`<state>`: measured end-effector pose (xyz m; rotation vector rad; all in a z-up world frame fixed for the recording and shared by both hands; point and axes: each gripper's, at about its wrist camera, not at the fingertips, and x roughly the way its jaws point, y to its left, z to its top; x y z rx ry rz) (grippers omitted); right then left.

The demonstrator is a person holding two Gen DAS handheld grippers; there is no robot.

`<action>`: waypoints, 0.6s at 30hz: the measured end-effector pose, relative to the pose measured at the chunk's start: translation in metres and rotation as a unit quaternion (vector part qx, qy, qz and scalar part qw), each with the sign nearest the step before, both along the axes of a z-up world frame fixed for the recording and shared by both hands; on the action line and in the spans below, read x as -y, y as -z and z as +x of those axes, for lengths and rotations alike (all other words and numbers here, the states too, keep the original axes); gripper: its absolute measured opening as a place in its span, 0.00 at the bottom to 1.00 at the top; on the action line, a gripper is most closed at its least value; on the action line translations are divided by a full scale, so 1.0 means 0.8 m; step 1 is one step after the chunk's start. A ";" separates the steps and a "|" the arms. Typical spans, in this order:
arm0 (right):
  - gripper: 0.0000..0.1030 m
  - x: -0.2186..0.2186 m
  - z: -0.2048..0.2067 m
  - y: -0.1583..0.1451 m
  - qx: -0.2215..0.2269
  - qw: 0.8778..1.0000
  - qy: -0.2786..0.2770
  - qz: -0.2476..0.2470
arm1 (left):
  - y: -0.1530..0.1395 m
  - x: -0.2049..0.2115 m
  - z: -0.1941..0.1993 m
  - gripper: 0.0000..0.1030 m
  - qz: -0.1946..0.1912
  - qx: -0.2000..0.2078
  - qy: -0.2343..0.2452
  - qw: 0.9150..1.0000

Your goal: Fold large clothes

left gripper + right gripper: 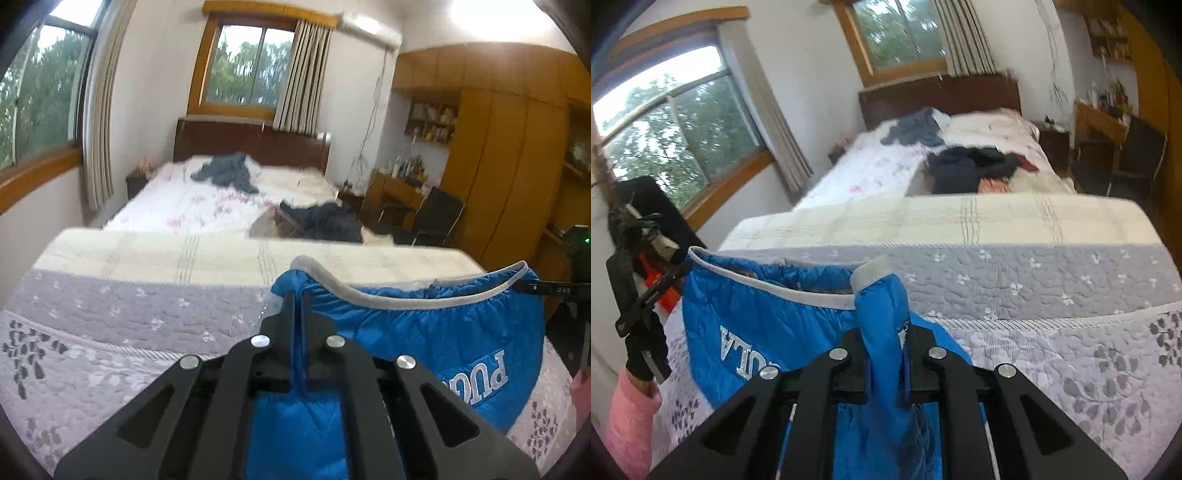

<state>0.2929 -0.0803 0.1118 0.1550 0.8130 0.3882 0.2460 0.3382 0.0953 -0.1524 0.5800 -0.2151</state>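
Blue padded garment (424, 332) held up off the grey floral bedspread (110, 332), stretched between both claws along its grey-trimmed edge (369, 295). Left claw (298, 295) pinched tight on one end of that edge, fabric squeezed between the nearly touching fingers. Right claw (882, 332) likewise clamped on the other end, a bunched blue fold with a grey tab rising between the fingers. Likely gripped at both ends to spread the piece wide and let it hang flat above the bedspread, ready to be laid out or doubled over. White lettering on the blue fabric upside down in both views, so probably held inverted. Slack sag in the trim between the claws, so not yet taut. Pink sleeve (628, 417) beside the garment, behind the other claw's handle. Dark clothes (325, 221) well beyond the bedspread, on the far bed (177, 206), probably awaiting folding.
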 end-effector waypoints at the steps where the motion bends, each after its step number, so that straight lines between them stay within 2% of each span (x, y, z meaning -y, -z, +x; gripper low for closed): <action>1: 0.11 -0.002 0.017 0.014 -0.014 1.000 0.005 -0.003 | 0.015 0.002 0.018 0.00 0.004 -0.021 -0.003 1.000; 4: 0.11 -0.006 0.050 0.058 -0.051 0.998 0.018 -0.007 | 0.060 0.002 0.057 0.00 0.010 -0.079 -0.014 0.997; 10: 0.12 -0.002 0.084 0.127 -0.103 0.994 0.042 -0.009 | 0.129 -0.003 0.098 0.02 0.019 -0.159 -0.024 0.987; 15: 0.14 0.000 0.094 0.164 -0.132 0.990 0.051 -0.008 | 0.144 -0.016 0.111 0.06 0.016 -0.183 -0.030 0.983; 18: 0.17 0.002 0.095 0.172 -0.143 0.988 0.057 -0.001 | 0.148 -0.019 0.117 0.07 0.015 -0.194 -0.031 0.980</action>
